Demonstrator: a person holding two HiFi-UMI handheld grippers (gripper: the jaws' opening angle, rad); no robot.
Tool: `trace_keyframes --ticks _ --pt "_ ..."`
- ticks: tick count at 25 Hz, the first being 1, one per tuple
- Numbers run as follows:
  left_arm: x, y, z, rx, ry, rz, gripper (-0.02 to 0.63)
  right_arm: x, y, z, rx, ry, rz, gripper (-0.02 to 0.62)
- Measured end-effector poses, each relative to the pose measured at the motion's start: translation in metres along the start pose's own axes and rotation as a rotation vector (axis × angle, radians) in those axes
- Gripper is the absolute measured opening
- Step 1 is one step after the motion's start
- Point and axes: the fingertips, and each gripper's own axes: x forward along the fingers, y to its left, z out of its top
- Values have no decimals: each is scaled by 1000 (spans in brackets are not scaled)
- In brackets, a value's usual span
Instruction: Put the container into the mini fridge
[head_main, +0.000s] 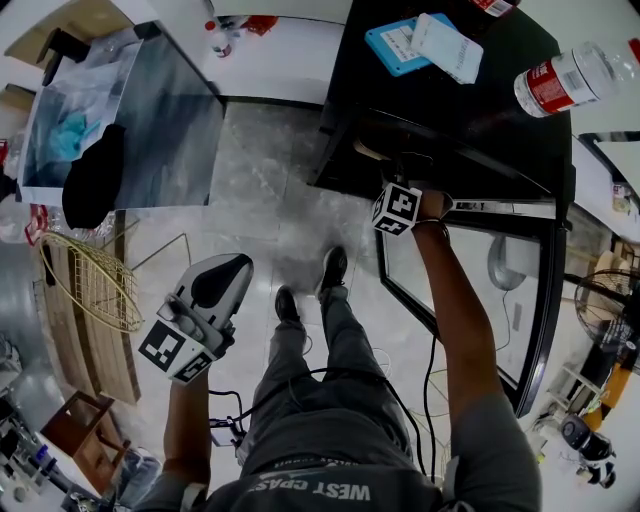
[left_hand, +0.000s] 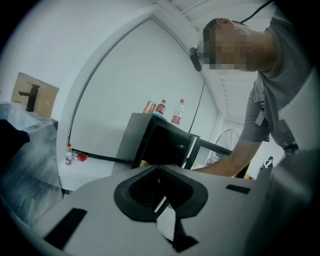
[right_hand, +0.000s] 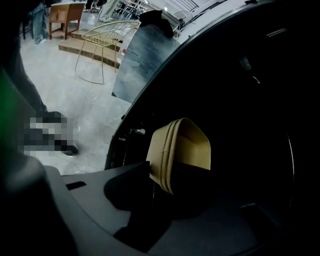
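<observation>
Right gripper (right_hand: 180, 192) reaches inside mini fridge (head_main: 440, 110) — jaws apart, yellow container (right_hand: 182, 150) between them (tipped on its side), not squeezed. Left gripper (head_main: 228, 268) at near left, well apart from fridge — jaws together, empty.

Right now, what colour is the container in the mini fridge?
The container is pale yellow, seen best in the right gripper view.
</observation>
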Motion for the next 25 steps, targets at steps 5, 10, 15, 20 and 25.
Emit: trace_keyframes --ticks 5,10,15,20,25 --pt "1 -1 1 1 0 1 26 6 -10 -7 15 34 -35 153" --pt "-3 -1 5 8 -1 3 26 14 -15 -14 33 70 -58 160" --pt "-9 -1 10 16 -7 12 26 17 -21 -21 95 106 -47 190" --pt "-15 -2 18 27 -12 17 26 7 -26 -21 117 116 -25 192" --pt "-24 -4 33 44 -24 25 26 -27 -40 -19 157 97 -48 178"
